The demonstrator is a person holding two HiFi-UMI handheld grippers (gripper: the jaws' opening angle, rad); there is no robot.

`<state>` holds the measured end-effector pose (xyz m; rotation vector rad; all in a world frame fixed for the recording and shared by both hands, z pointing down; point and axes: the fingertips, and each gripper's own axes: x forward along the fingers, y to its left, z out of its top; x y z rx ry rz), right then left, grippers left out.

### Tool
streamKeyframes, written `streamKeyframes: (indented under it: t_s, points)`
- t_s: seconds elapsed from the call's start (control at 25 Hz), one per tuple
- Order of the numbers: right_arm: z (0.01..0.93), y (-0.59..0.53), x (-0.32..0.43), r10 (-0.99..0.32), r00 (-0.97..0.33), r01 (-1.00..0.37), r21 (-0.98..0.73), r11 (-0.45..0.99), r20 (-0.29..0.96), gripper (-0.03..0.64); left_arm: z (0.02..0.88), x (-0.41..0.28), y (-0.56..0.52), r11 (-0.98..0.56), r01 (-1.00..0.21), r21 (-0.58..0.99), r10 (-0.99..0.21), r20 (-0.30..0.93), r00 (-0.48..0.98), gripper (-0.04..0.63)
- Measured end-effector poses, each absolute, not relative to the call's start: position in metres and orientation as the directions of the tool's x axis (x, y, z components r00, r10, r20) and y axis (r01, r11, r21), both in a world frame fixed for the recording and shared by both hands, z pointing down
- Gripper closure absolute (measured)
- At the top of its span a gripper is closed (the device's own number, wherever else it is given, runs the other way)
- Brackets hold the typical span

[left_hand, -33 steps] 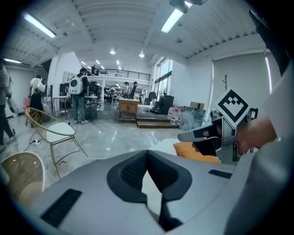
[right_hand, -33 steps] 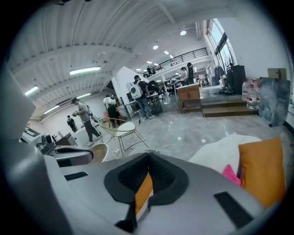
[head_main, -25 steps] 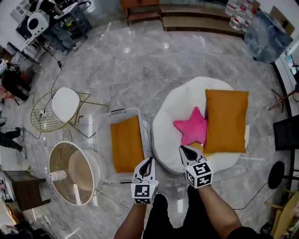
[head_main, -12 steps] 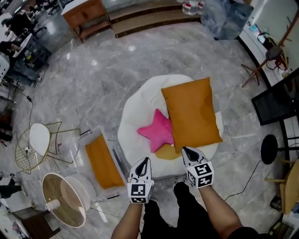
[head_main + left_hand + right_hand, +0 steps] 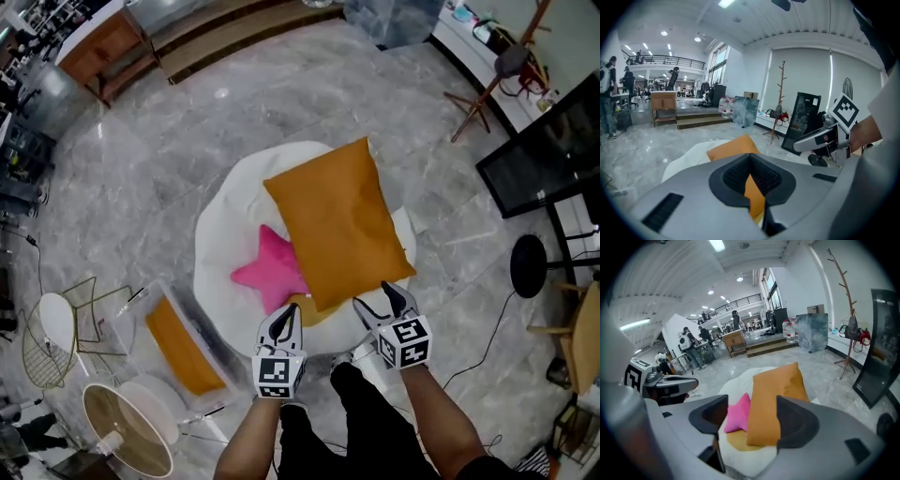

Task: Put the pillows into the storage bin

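Observation:
A large orange pillow lies across a white beanbag, beside a pink star pillow; a mustard cushion edge peeks from under them. The clear storage bin stands at the lower left with another orange pillow inside. My left gripper is shut and empty, just short of the beanbag's near edge. My right gripper hovers at the orange pillow's near corner, its jaws opening with nothing pressed between them. The right gripper view looks between the jaws at the orange pillow and the star.
A wire chair with a white seat and a round side table stand left of the bin. A black stool, a dark screen and a coat rack are on the right. A wooden bench is far back.
The view has swung right: the beanbag and pillows now sit in the middle and the bin has slid to the lower left. The right gripper's jaws have parted.

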<state>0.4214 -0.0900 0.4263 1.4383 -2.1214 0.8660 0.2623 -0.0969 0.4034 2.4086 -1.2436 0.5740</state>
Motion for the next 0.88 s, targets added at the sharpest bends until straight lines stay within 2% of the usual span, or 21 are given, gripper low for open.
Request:
streamKeyframes:
  t_s: [0.16, 0.2, 0.48, 0.68, 0.8, 0.88]
  points:
    - [0.468, -0.108, 0.455, -0.646, -0.356, -0.934, -0.260, 0.244, 0.676, 0.059, 0.425, 0.300, -0.124, -0.577, -0.805, 0.137, -0.656, 0.509, 0.557, 0.581]
    - [0.481, -0.111, 0.462, -0.639, -0.355, -0.935, -0.259, 0.243, 0.682, 0.018, 0.433, 0.309, -0.128, -0.584, -0.800, 0.138, -0.650, 0.510, 0.563, 0.581]
    - [0.597, -0.135, 0.511, -0.566, -0.355, -0.934, -0.256, 0.249, 0.744, 0.017, 0.515, 0.345, -0.141, -0.581, -0.801, 0.148, -0.623, 0.552, 0.554, 0.581]
    - [0.675, -0.174, 0.549, -0.518, -0.342, -0.937, -0.243, 0.250, 0.784, 0.017, 0.595, 0.347, -0.162, -0.479, -0.857, 0.192, -0.613, 0.625, 0.483, 0.581]
    - [0.713, -0.199, 0.570, -0.498, -0.341, -0.938, -0.257, 0.232, 0.797, 0.017, 0.646, 0.340, -0.182, -0.402, -0.875, 0.271, -0.584, 0.660, 0.473, 0.574]
    - [0.732, -0.212, 0.578, -0.484, -0.353, -0.934, -0.274, 0.228, 0.801, 0.017, 0.678, 0.337, -0.193, -0.354, -0.869, 0.345, -0.545, 0.680, 0.491, 0.383]
